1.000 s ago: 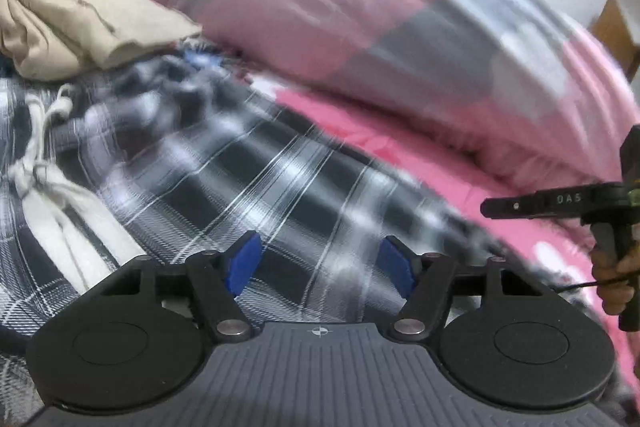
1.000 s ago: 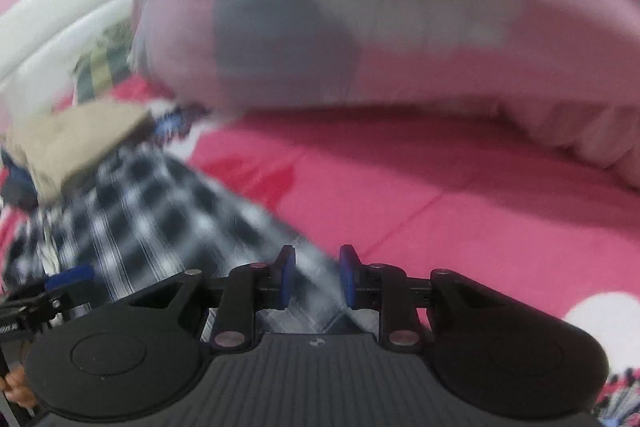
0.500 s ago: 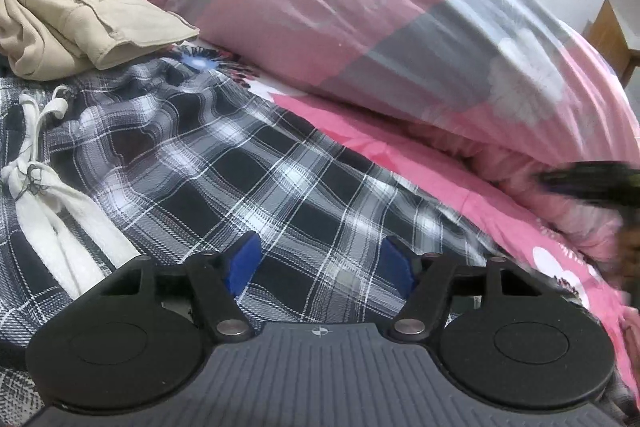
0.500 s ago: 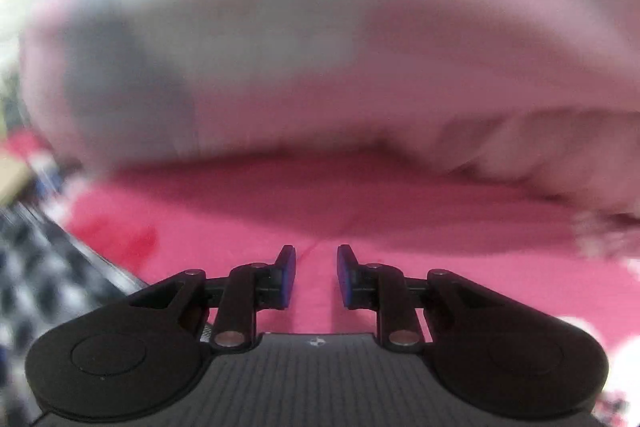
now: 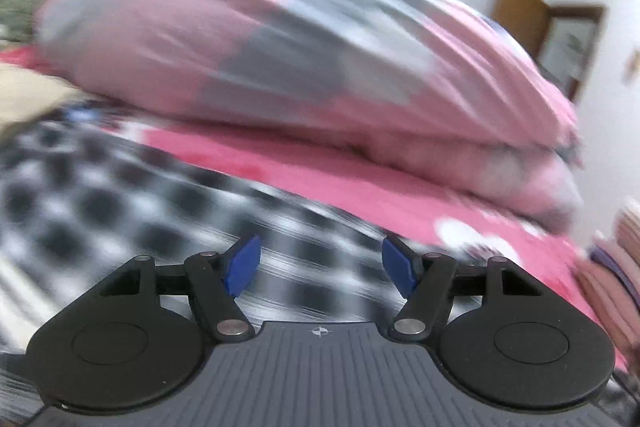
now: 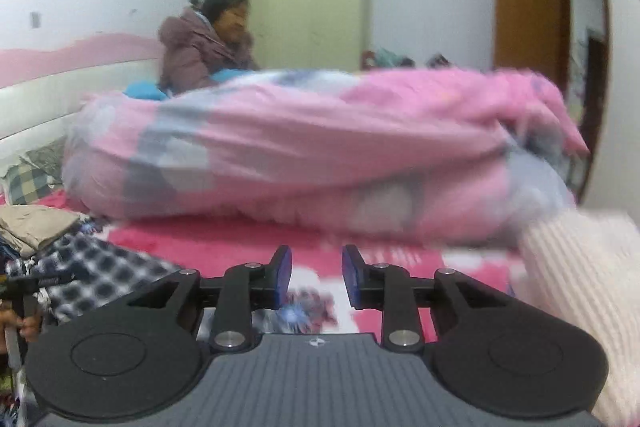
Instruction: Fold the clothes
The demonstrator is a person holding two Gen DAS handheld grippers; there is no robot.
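Note:
A black-and-white plaid garment (image 5: pixel 120 195) lies spread on the pink bed sheet (image 5: pixel 400 203), blurred by motion. My left gripper (image 5: pixel 320 259) hovers over its right part, open, with nothing between the blue pads. My right gripper (image 6: pixel 316 267) is raised above the printed sheet (image 6: pixel 240 243), to the right of the plaid garment (image 6: pixel 100 267). Its jaws are opening and nothing is between them. A white ribbed knit garment (image 6: pixel 576 267) lies close at its right. The left gripper's tip (image 6: pixel 40 281) shows at the far left of the right wrist view.
A big pink and grey quilt (image 6: pixel 320 147) is heaped across the bed behind the garments. A folded beige garment (image 6: pixel 32 227) and pillows (image 6: pixel 28 179) sit at the far left. A person (image 6: pixel 200 47) sits behind the quilt. A wardrobe (image 6: pixel 312 11) and a door (image 6: pixel 524 7) stand beyond.
The right gripper has swung up and to the right, away from the plaid garment, and its jaws stand wider. The left gripper has lifted and shifted right; its view is now blurred.

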